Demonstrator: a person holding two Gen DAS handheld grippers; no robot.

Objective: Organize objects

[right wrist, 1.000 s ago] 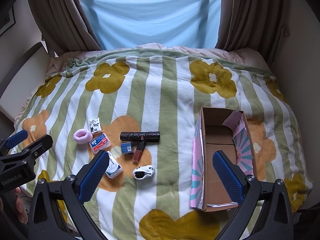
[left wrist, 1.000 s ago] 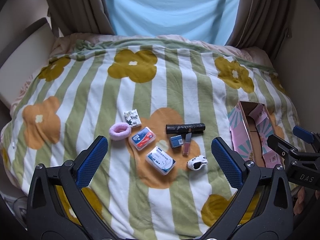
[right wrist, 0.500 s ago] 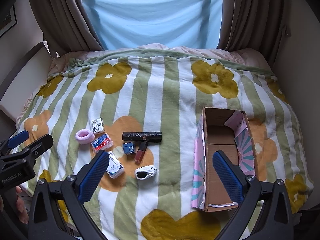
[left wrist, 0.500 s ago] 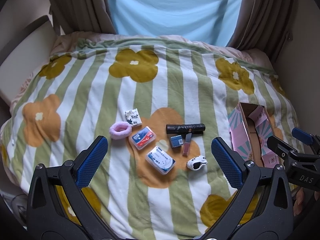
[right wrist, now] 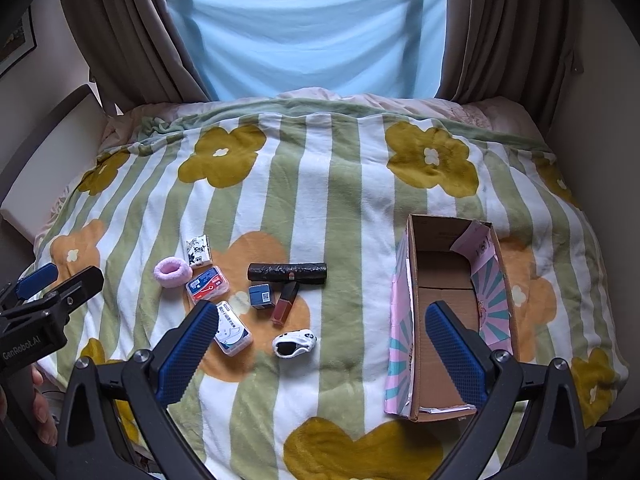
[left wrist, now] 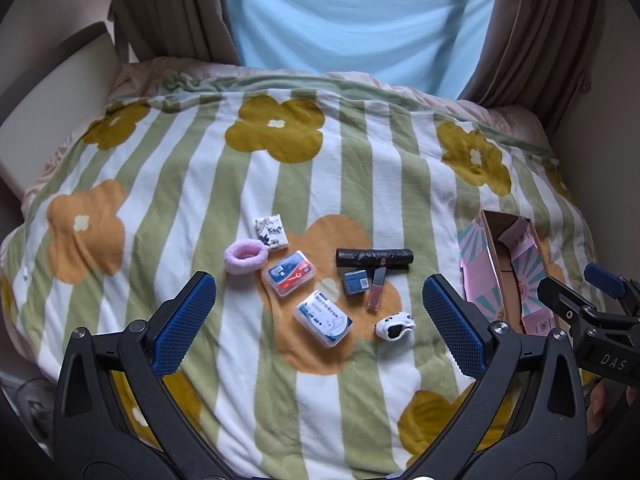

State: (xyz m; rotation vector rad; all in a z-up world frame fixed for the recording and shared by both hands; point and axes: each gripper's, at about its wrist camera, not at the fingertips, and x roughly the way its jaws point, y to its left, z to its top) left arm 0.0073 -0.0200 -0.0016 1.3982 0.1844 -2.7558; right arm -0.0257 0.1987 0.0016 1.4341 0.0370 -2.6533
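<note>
Several small objects lie in a cluster on the bed: a pink hair tie (left wrist: 245, 255), a patterned tissue pack (left wrist: 271, 232), a red-and-blue plastic case (left wrist: 289, 273), a white-and-blue plastic case (left wrist: 323, 318), a black roll (left wrist: 374, 257), a small blue box (left wrist: 356, 282), a lip gloss tube (left wrist: 376, 288) and a black-and-white sock (left wrist: 394, 325). An open cardboard box (right wrist: 442, 312) with pink outer walls lies to their right and holds nothing. My left gripper (left wrist: 316, 320) is open and empty above the near edge of the bed. My right gripper (right wrist: 320, 344) is open and empty.
The bed has a green-and-white striped blanket (right wrist: 340, 200) with yellow and orange flowers. Brown curtains (right wrist: 120, 32) and a blue drape (right wrist: 304, 28) hang behind it. Walls close in on both sides. My left gripper also shows at the left edge of the right wrist view (right wrist: 48, 292).
Both grippers have drifted slightly, so the objects sit a little differently in view. Nothing was picked up or moved.
</note>
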